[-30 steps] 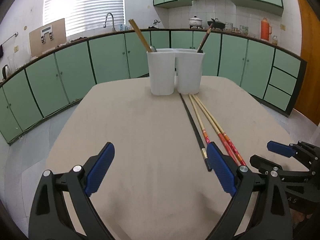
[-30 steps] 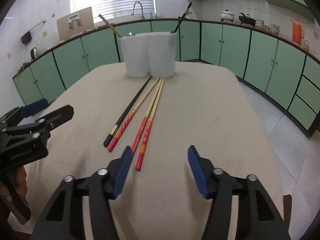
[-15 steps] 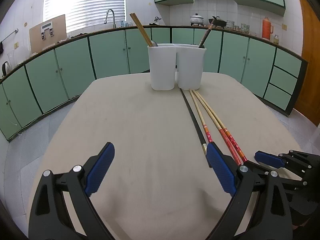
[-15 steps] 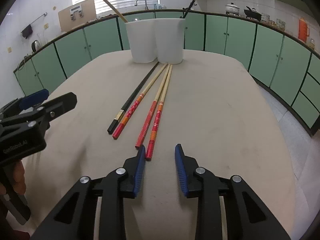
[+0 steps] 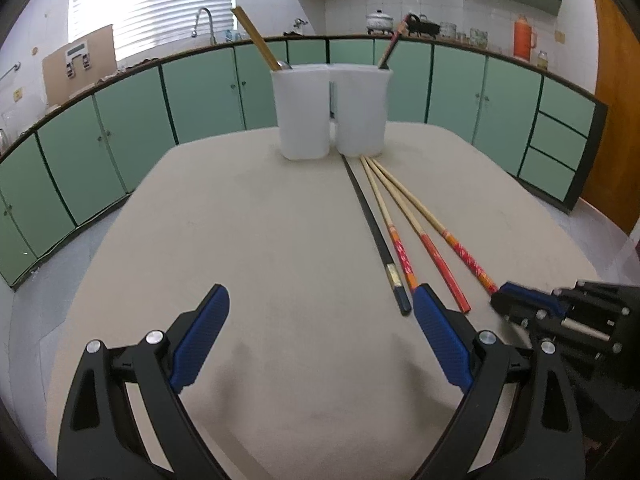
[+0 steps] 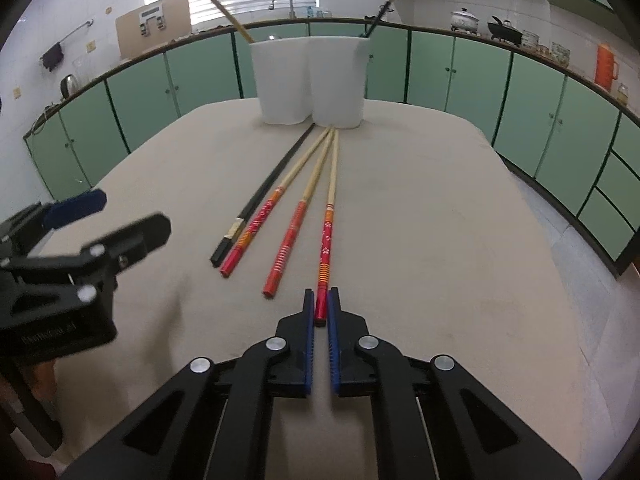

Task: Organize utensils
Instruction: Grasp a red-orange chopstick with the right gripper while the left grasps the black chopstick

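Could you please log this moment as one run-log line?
right gripper: shut on rightmost red-ended chopstick | left gripper: open, empty | three chopsticks remain on table

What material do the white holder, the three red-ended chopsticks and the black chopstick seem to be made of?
White holder: probably plastic; smooth, matte, slightly translucent walls. Red-ended chopsticks: likely wood or bamboo, with pale bare shafts and glossy red painted ends bearing patterns; the right gripper pinches the rightmost one. Black chopstick: uniform dark finish with a pale band, perhaps lacquered wood or plastic; unclear.
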The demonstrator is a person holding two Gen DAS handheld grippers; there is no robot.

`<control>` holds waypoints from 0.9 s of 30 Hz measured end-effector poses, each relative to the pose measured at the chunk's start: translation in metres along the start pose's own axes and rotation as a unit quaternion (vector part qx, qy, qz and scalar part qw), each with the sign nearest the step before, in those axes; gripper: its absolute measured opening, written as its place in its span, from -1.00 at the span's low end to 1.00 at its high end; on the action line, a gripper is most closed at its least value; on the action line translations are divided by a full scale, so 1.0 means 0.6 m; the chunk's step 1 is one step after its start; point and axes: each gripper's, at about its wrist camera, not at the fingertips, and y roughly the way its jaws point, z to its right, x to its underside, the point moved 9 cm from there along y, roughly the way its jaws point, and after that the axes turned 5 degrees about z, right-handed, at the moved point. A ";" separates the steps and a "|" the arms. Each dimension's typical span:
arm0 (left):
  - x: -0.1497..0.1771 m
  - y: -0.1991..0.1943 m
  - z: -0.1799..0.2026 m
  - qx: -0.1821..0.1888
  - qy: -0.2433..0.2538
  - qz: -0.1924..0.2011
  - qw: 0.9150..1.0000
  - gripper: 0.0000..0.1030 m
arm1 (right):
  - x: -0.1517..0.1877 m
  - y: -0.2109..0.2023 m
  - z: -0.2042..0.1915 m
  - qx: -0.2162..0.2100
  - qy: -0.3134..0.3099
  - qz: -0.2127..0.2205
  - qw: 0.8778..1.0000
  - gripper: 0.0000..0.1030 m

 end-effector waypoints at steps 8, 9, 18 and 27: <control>0.010 0.032 0.026 0.010 0.006 -0.041 0.999 0.55 | -0.008 -0.006 0.020 0.001 0.009 0.013 1.000 -0.89; 0.013 0.038 0.027 0.011 0.005 -0.049 0.999 0.54 | -0.010 -0.008 0.020 0.001 0.008 0.016 1.000 -0.89; 0.016 0.058 0.032 0.018 -0.012 -0.075 0.997 0.38 | -0.012 -0.009 0.022 -0.006 0.011 0.020 1.000 -0.89; 0.014 0.064 0.053 0.035 -0.022 -0.080 0.996 -0.39 | -0.011 -0.011 0.019 -0.012 0.012 0.022 1.000 -0.89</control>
